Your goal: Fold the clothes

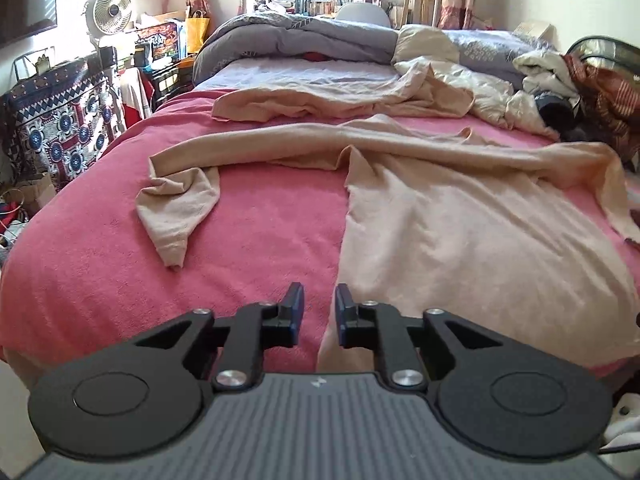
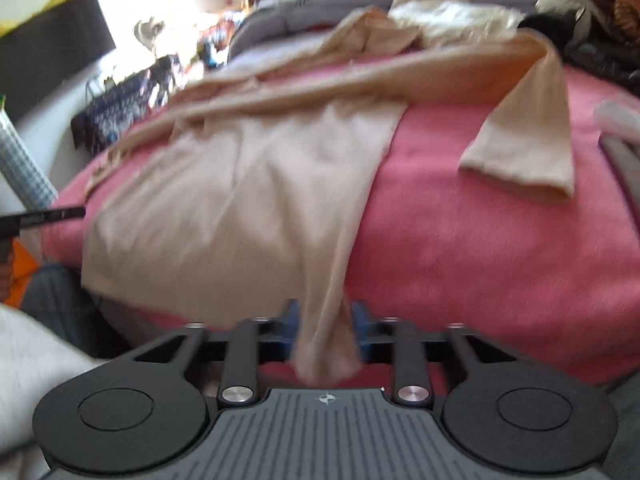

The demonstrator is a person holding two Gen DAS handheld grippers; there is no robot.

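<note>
- Writing: no legible brand or label in either view; a small pale emblem sits on each tool's ribbed grey body, too small to read.
- Far left, left wrist view only: a patterned bag (image 1: 60, 120), a white desk fan (image 1: 110, 10) and a yellow bag (image 1: 197, 32) stand beside the bed.
- Left tool (image 1: 319, 314): fingers slightly apart with nothing between them, held over the near edge of the pink blanket (image 1: 260, 232), just beside the garment's left hem.
- Beige long-sleeved garment (image 1: 460, 232): spread across the bed on the pink blanket, body toward the near edge; one sleeve (image 1: 180, 196) runs left and ends crumpled on the blanket.
- Grey duvet (image 1: 300, 40): bunched at the far end of the bed, with a mixed heap of clothes (image 1: 560, 76) at the far right.
- Right tool (image 2: 324, 332): clamped on a gathered corner of the garment's near hem, cloth hanging between the blue pads (image 2: 362, 328) (this view is motion-blurred).
- Right wrist view only: the garment's other sleeve (image 2: 528, 140) lies flat on the blanket to the right, cuff toward the near side; a dark part of the left tool shows at the left edge.
</note>
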